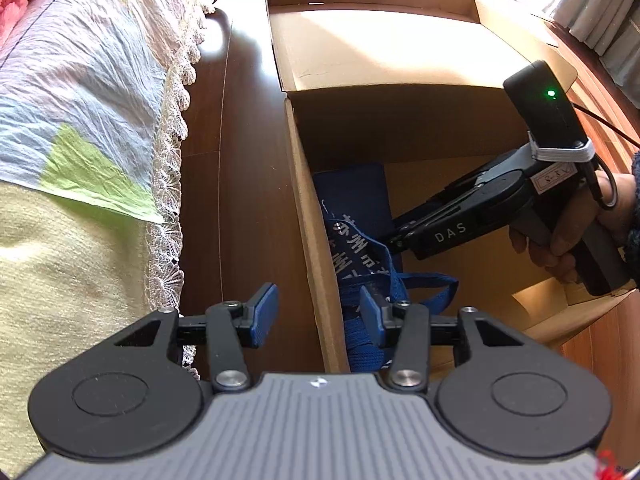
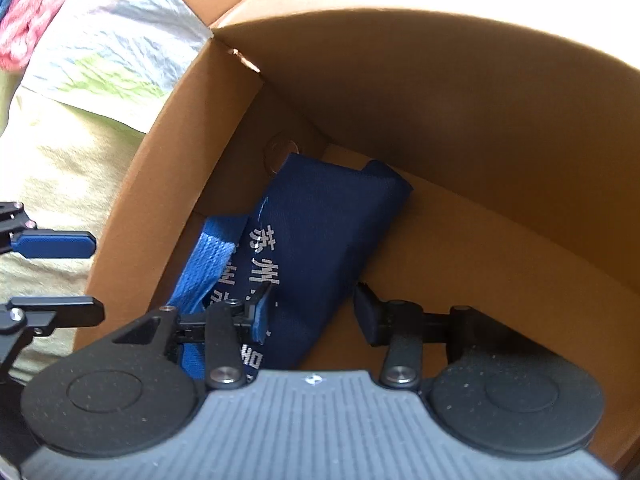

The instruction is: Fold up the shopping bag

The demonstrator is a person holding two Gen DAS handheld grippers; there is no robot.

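1. The bag [image 2: 320, 232], dark blue and folded into a thick bundle, lies at the bottom of an open cardboard box [image 2: 460, 128], centre of the right wrist view, tilted with its far end toward the box corner

2. White Chinese characters run down the bag's face; the topmost pair reads "苏州", the ones below are partly hidden by the right claw's finger and cannot be read fully

3. A lighter blue woven strap [image 2: 208, 264] lies along the bag's left side; in the left wrist view the strap [image 1: 400, 280] loops out toward the lower middle of the frame

4. Right claw [image 2: 310, 312], lower centre of its own view: jaws partly apart, hanging over the bag's near end; no pad presses on the cloth, so it holds nothing

5. In the left wrist view the right claw [image 1: 394, 240] comes in from the right edge, tips down inside the box just at the bag's printing; whether the tips touch the bag cannot be told. Its black body bears "DAS" in white letters, and a small white label [image 1: 550, 178] near the handle has marks too small to read. A green light glows on the black unit strapped on top

6. A hand [image 1: 572, 236] grips that handle at the right edge

7. Left claw [image 1: 319, 312], lower centre: jaws about half apart, empty, straddling the box's left wall [image 1: 316, 240] — one blue pad outside, one inside over the strap

8. A bedspread [image 1: 80, 100] with lace trim fills the left side, above a dark wooden floor [image 1: 240, 160]
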